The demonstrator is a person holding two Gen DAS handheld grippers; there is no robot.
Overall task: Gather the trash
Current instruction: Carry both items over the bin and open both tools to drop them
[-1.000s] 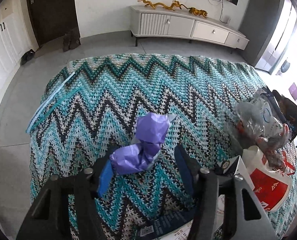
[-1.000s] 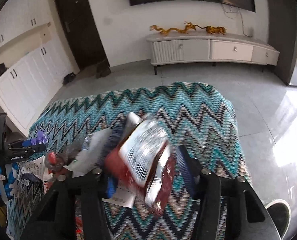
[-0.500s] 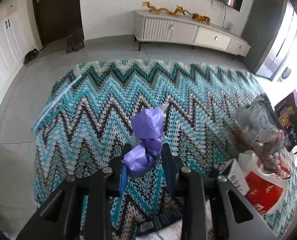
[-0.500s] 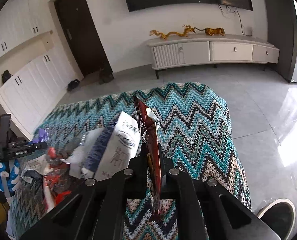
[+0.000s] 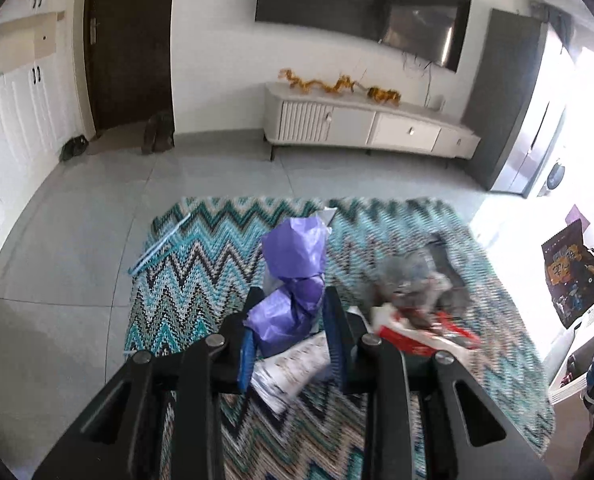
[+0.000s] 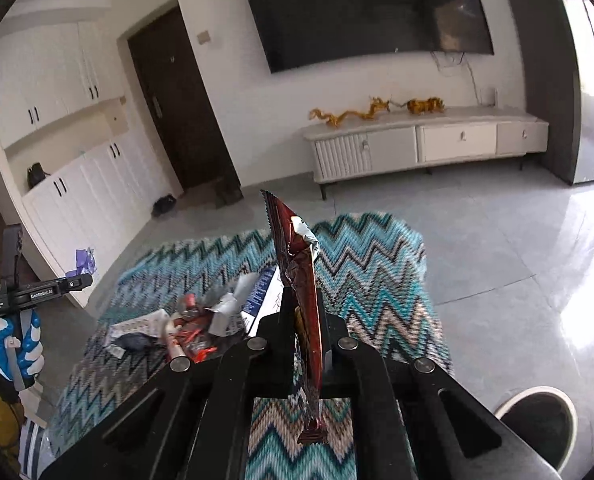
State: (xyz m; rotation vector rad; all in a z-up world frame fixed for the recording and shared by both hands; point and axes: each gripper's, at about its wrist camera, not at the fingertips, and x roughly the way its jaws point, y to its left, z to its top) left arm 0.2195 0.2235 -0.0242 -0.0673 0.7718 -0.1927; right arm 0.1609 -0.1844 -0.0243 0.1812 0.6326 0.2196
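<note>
My left gripper [image 5: 292, 299] is shut on a crumpled purple wrapper [image 5: 293, 252], held in the air above the zigzag blanket [image 5: 201, 272]. In the right wrist view this wrapper [image 6: 84, 262] shows at the far left, in front of a gloved hand [image 6: 15, 344]. My right gripper [image 6: 303, 300] is shut on a flat dark red snack wrapper [image 6: 297, 264], which stands on edge between the jaws and sticks out above and below them. A pile of mixed trash [image 6: 193, 324] lies on the blanket [image 6: 377, 264], below and to the left of the right gripper, and appears blurred in the left wrist view [image 5: 417, 300].
A round dark bin with a white rim [image 6: 537, 420] stands on the tiled floor at the lower right. A pale TV cabinet [image 6: 425, 144] lines the far wall. White cupboards [image 6: 77, 200] and a dark door [image 6: 177, 112] are at the left. A blue strip [image 5: 157, 252] lies on the blanket's left edge.
Both grippers closed on their wrappers, the left on the purple one and the right on the red one, then rose off the blanket. Both views now show more of the room.
</note>
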